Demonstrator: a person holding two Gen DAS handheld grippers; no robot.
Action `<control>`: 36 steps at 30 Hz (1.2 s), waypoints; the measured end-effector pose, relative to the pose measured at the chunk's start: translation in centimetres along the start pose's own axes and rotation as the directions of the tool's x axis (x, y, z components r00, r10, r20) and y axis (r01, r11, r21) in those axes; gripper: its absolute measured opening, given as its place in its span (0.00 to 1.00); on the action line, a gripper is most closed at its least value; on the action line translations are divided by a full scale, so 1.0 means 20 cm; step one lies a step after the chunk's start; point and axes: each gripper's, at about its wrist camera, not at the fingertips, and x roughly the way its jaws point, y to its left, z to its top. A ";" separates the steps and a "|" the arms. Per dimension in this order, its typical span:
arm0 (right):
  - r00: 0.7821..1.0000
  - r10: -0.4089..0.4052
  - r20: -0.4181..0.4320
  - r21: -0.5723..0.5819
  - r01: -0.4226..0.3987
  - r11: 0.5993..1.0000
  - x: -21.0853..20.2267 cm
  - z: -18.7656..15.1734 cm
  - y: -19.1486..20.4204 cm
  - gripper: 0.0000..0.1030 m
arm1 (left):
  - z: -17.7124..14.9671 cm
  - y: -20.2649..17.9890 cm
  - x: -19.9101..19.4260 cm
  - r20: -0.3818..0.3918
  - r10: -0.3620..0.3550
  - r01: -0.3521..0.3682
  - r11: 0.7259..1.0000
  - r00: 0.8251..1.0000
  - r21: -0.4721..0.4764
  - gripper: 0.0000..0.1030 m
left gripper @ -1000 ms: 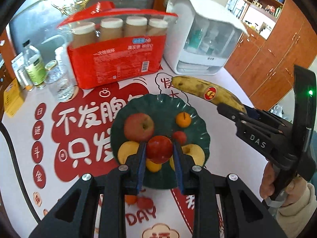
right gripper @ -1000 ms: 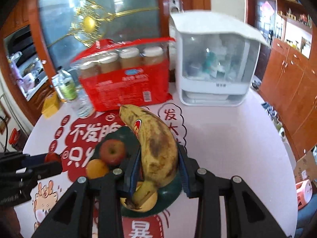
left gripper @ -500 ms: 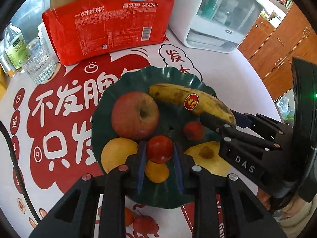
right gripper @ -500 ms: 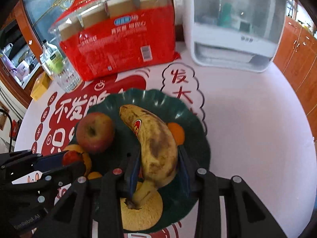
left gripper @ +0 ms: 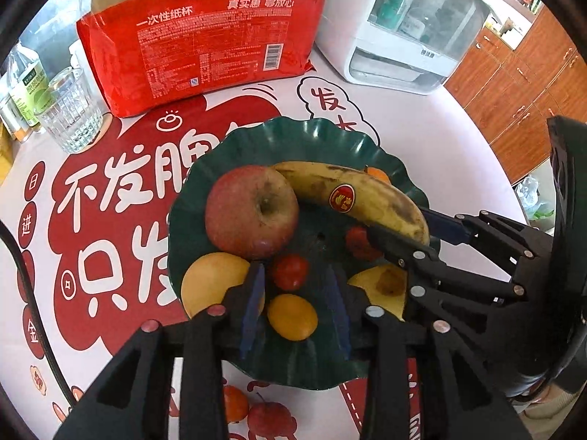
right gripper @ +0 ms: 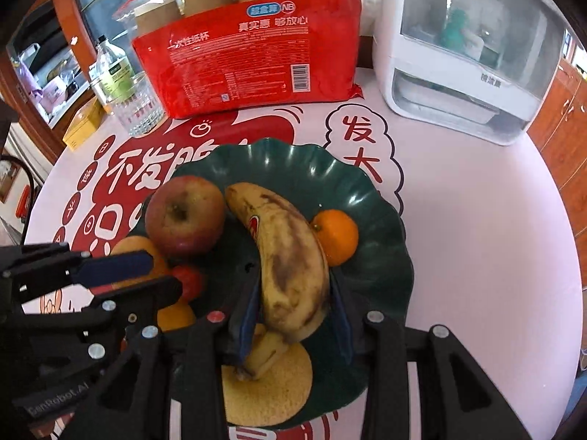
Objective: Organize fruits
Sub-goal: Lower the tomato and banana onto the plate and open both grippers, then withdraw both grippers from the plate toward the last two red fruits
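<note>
A dark green plate (left gripper: 312, 139) (right gripper: 293, 161) holds a red apple (left gripper: 251, 211) (right gripper: 185, 214), a mandarin (right gripper: 335, 236), yellow pears (left gripper: 209, 282) and small fruits. My left gripper (left gripper: 293, 267) (right gripper: 161, 273) is low over the plate's near side and its jaws are opening. A small red fruit (left gripper: 290, 271) lies on the plate between its fingers, free of both pads. My right gripper (right gripper: 293, 275) (left gripper: 400, 223) is shut on a spotted banana (right gripper: 290, 245) (left gripper: 352, 194). The banana rests in the plate between the apple and the mandarin.
Behind the plate stand a red pack of paper cups (left gripper: 205, 44), a drinking glass (left gripper: 69, 117) and a white appliance (left gripper: 403, 29). Bottles (right gripper: 110, 69) crowd the far left. The round table's edge (right gripper: 565, 220) curves past on the right, with wooden cabinets (left gripper: 521, 84) beyond.
Both grippers have come down onto the plate. The banana now lies among the fruit. The left jaws have parted and the small red fruit sits loose between them.
</note>
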 end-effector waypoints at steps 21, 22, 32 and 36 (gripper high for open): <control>0.998 0.016 0.068 0.005 -0.017 1.000 -0.28 -0.14 0.06 0.40 | -0.14 0.03 -0.36 0.082 0.052 -0.049 0.998 0.995 -0.036 0.69; 0.997 0.018 0.071 0.004 -0.018 1.000 -0.30 -0.15 0.07 0.40 | -0.15 0.03 -0.37 0.087 0.054 -0.051 0.998 0.995 -0.037 0.70; 0.993 0.036 0.111 -0.017 -0.035 0.999 -0.50 -0.24 0.19 0.40 | -0.28 0.07 -0.61 0.131 0.094 -0.087 0.995 0.987 -0.054 0.75; 0.991 0.033 0.129 -0.030 -0.029 0.999 -0.59 -0.27 0.24 0.40 | -0.34 0.09 -0.69 0.142 0.102 -0.093 0.993 0.985 -0.071 0.75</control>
